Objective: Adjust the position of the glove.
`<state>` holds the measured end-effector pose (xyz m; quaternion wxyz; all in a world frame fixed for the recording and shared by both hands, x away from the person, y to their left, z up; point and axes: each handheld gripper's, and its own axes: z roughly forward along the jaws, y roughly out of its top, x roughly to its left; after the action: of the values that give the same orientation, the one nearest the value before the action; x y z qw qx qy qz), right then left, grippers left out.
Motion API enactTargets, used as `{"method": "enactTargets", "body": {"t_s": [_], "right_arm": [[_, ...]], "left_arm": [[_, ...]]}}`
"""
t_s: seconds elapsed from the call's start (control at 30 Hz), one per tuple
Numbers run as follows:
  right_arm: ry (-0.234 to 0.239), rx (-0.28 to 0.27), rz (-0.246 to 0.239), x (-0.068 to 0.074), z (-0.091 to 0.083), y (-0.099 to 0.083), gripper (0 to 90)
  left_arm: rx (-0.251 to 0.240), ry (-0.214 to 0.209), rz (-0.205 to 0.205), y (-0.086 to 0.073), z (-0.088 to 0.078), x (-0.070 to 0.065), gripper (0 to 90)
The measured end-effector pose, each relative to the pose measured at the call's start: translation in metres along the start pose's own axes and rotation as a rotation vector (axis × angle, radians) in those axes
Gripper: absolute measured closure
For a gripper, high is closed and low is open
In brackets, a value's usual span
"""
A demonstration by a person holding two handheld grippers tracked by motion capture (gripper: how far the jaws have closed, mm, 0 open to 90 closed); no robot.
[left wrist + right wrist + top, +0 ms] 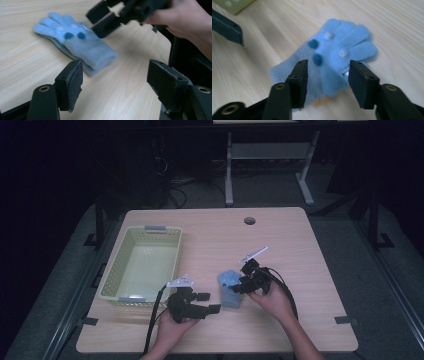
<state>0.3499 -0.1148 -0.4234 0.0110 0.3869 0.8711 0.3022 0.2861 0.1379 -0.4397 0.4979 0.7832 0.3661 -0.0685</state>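
Note:
A light blue knitted glove (229, 287) with dark blue dots lies flat on the wooden table, a second layer showing under it in the left gripper view. My left gripper (213, 302) sits just left of the glove (77, 45), jaws wide apart and empty (115, 75). From the right, my right gripper (240, 285) hovers close over the glove (337, 50), its jaws (328, 72) spread to either side of the cuff end without pressing it. The right gripper (102, 17) also appears beyond the glove in the left gripper view.
A pale green slatted basket (172, 265) stands on the left half of the table; its corner (234, 5) shows in the right gripper view. A cable hole (249, 220) lies near the far edge. Dark floor and a desk frame lie beyond.

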Motion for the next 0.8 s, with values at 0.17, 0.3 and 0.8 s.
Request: {"method": "enactTargets", "body": {"t_s": [0.17, 0.3, 0.8], "right_arm": [[0.038, -0.035, 0.097, -0.002, -0.005, -0.014, 42.4], [0.04, -0.052, 0.151, -0.006, -0.004, -0.024, 37.6], [0.104, -0.11, 0.316, -0.015, 0.007, -0.042, 43.5]], "left_arm": [[0.016, 0.021, -0.084, 0.008, 0.012, 0.006, 32.8], [0.055, 0.047, -0.15, 0.013, 0.024, 0.013, 32.6], [0.101, 0.053, -0.302, 0.02, 0.05, 0.036, 46.4]]}}
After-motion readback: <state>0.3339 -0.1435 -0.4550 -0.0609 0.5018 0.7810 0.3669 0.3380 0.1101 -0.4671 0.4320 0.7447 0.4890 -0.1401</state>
